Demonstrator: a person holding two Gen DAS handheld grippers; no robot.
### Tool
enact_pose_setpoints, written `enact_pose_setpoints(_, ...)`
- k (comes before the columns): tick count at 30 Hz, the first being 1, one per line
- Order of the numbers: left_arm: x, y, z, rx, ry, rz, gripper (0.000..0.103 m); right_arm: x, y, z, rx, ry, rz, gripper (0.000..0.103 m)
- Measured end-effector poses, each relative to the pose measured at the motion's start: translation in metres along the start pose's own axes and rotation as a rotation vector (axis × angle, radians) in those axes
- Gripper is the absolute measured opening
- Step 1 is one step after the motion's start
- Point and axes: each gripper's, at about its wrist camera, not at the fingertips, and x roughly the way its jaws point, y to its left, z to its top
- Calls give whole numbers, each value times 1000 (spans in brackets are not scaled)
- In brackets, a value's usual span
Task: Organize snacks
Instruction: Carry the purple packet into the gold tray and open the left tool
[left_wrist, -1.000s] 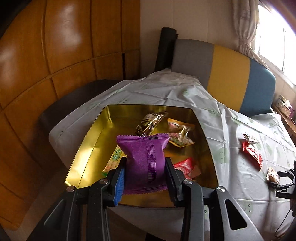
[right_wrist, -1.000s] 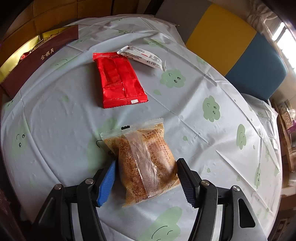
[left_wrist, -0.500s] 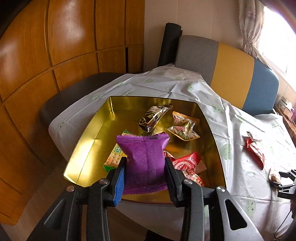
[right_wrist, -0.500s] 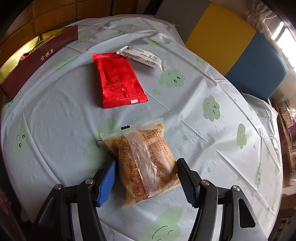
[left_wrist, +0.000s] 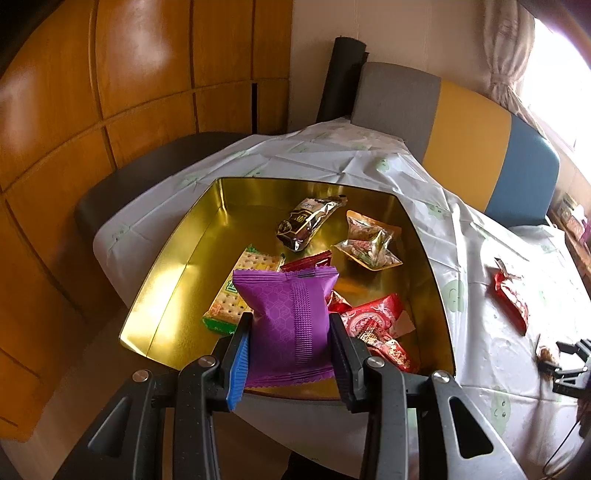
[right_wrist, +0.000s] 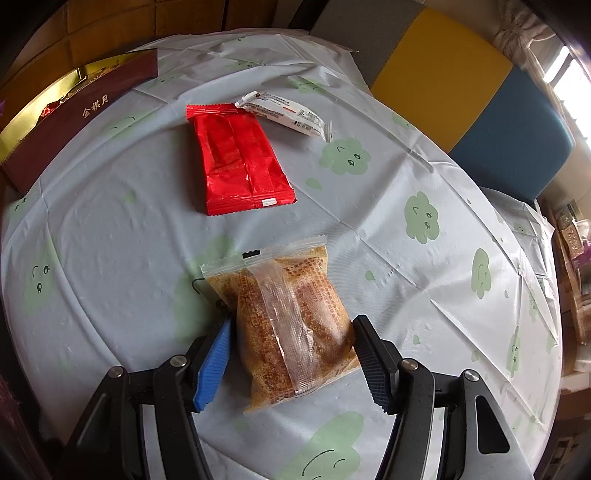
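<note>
Left gripper (left_wrist: 291, 343): pinches a purple crinkle-edged snack packet (left_wrist: 287, 325) on both sides, above the near edge of the gold metal tin (left_wrist: 173, 273).
Gold tin: holds a green cracker pack (left_wrist: 240, 291), a dark foil bar (left_wrist: 306, 221) and red wrappers (left_wrist: 376, 325).
Right gripper (right_wrist: 291, 363): spread wide around a clear bag of brown crispy snack (right_wrist: 288, 317), lying on the cloud-print tablecloth (right_wrist: 110, 240); whether the pads touch it, I cannot tell.
Beyond it: a flat red packet (right_wrist: 240, 162), then a white sachet (right_wrist: 284, 114).

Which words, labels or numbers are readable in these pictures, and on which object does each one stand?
"金秋月": gold characters on the dark red outer wall of the tin box.
White sachet: printed lines, too small to read.
Red packet: small white label, unreadable.
Dark wrapper in the tin: emblem blurred.
</note>
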Motion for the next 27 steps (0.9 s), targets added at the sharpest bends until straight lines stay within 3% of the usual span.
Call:
enact_pose_setpoints(3, 6, 14, 3, -78, 39, -55, 39, 0, 0, 0, 1, 0, 0, 65)
enact_pose_setpoints(8, 15, 40, 6, -221, 97, -214, 40, 0, 0, 0, -3, 0, -3, 65)
enact_pose_setpoints(11, 19, 41, 8, -232, 103, -248, 41, -1, 1, 0, -8, 0, -7, 65)
enact_pose_setpoints(21, 52, 26, 1, -182, 195, -195, 53, -2, 3, 1, -12, 1, -17, 65)
enact_pose_setpoints(27, 35, 22, 2, -105, 118, -72, 53, -2, 3, 1, -10, 3, -17, 64)
